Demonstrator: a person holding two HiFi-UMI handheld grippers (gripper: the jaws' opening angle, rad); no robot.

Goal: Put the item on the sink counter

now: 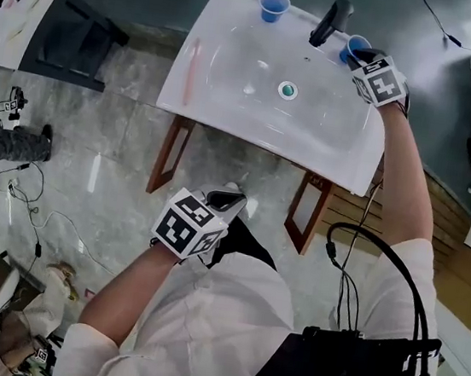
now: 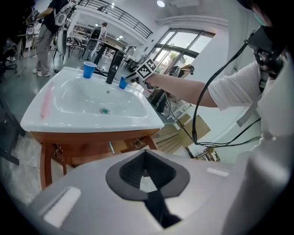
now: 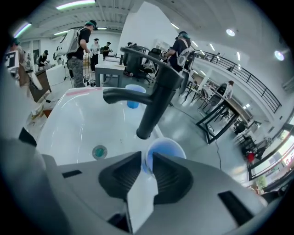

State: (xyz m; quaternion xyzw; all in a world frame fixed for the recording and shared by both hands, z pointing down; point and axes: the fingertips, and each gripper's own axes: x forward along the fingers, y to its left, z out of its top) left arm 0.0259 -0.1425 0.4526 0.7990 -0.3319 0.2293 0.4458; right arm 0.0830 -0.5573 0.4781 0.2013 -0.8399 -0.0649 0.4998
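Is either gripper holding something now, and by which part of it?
The right gripper holds the blue cup beside the faucet, its jaws pinching the cup's rim. The left gripper holds nothing; its jaws are together.

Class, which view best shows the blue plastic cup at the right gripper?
The right gripper view: the blue plastic cup sits close, rim between the fingers of the right gripper. The head view shows part of the cup behind that gripper; the left gripper view shows it tiny.
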